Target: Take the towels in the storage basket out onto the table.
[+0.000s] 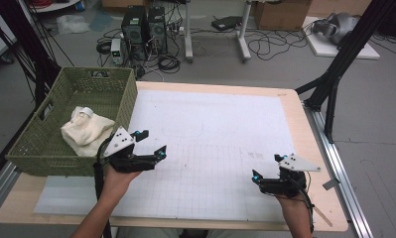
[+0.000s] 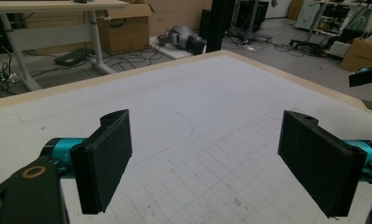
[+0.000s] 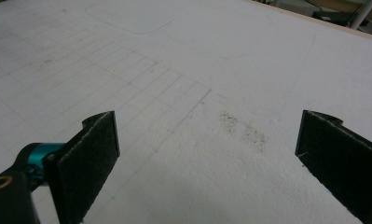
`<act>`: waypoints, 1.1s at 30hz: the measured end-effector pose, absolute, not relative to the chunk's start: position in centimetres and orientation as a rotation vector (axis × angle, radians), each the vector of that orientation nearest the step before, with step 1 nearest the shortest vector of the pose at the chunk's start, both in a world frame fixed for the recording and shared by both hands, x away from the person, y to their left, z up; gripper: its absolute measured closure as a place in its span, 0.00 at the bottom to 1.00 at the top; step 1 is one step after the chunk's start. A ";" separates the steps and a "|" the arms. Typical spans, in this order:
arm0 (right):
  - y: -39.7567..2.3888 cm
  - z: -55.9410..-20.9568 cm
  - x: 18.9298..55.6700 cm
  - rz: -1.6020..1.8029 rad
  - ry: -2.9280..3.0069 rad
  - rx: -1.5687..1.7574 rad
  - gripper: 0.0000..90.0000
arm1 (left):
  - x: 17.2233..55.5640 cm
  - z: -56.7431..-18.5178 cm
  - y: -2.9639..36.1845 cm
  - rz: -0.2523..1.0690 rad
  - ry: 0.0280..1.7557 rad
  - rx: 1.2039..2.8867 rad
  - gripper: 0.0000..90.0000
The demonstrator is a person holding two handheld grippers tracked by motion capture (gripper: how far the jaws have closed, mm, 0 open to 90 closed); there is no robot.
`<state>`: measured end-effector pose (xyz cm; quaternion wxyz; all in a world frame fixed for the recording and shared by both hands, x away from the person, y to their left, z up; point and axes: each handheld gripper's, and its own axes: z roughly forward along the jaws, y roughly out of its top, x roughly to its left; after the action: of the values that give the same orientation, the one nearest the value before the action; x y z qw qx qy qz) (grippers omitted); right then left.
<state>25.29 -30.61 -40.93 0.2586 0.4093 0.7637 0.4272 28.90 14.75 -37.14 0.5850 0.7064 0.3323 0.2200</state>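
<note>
Left gripper [image 1: 150, 143]: held just beside the near right corner of the green basket [image 1: 41, 148], jaws spread wide with nothing between them; in the left gripper view [image 2: 204, 168] the black pads [image 2: 106, 163] framed bare mat.
Right gripper [image 1: 267, 167]: low over the near right part of the bench, well apart from the left one, jaws wide and empty; in the right gripper view [image 3: 207, 158] they stood over a faint dark smudge [image 3: 244, 130].
Cloth [image 1: 86, 130]: a cream, crumpled bundle that lay inside the basket, against its near right side, close to the left gripper but not touched by it.
Basket: woven, stood on the left end of the bench.
Bench [image 1: 304, 124]: wooden top covered by a white gridded mat [image 1: 220, 129].
</note>
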 end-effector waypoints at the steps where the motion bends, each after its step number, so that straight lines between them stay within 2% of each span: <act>1: -30.6 -40.9 25.3 1.159 2.070 1.114 0.06 | 29.0 -36.8 14.8 0.513 0.776 1.642 0.20; 7: -30.5 -41.0 25.2 1.164 2.074 1.108 0.06 | 29.6 -34.0 16.3 0.546 0.759 1.622 0.20; 17: -30.1 -41.3 25.5 1.150 2.121 1.131 0.04 | 31.7 -30.2 21.4 0.585 0.797 1.589 0.19; 33: -30.1 -41.0 25.5 1.157 2.062 1.142 0.02 | 35.9 -31.3 30.8 0.682 1.036 1.639 0.19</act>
<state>25.49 -30.14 -41.01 0.2550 0.4205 0.7593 0.4262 35.95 30.80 -31.29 0.5168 0.6825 0.4317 0.2840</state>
